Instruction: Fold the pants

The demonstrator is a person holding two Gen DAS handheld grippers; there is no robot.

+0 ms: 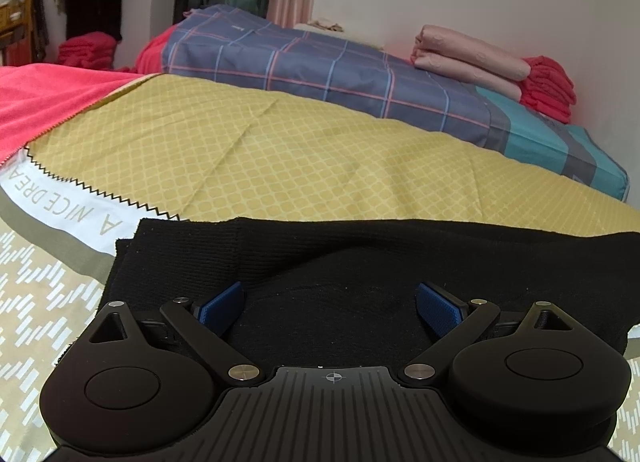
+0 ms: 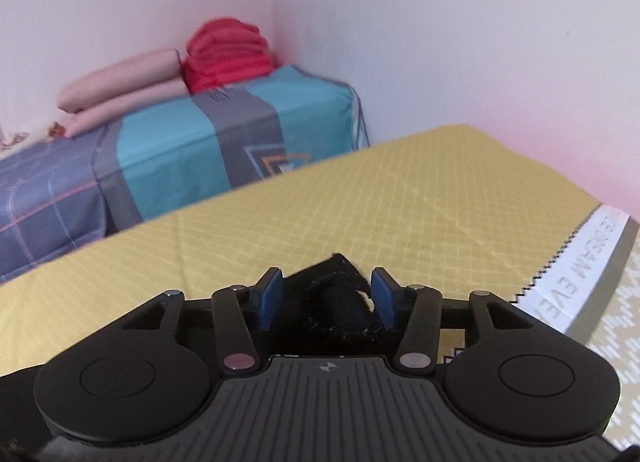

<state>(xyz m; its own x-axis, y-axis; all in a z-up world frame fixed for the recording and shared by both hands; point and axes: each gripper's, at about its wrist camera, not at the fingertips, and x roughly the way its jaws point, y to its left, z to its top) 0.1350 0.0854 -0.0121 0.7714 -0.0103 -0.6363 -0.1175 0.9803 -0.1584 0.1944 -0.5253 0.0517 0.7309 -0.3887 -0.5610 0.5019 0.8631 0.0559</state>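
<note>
Near the front edge of the bed, black pants lie partly folded, with a bunch of their cloth between the right tool's pads.

Judging by the flat doubled layers under the left tool (image 1: pixel 331 304), a fold is already made and the step in hand looks like picking up an end of the pants (image 1: pixel 360 262) for the next fold. The left tool stands wide, its blue pads (image 1: pixel 222 304) apart over the cloth and gripping nothing. The right tool (image 2: pixel 327 299) stands about half open with a bunched black corner (image 2: pixel 340 302) between its pads; the cloth seems to touch one pad only, so I would not call it a grip. The next move calls for closing firmly on that bunch, then carrying it over the yellow bedspread (image 2: pixel 400 201) without dragging the lower layers askew.
</note>
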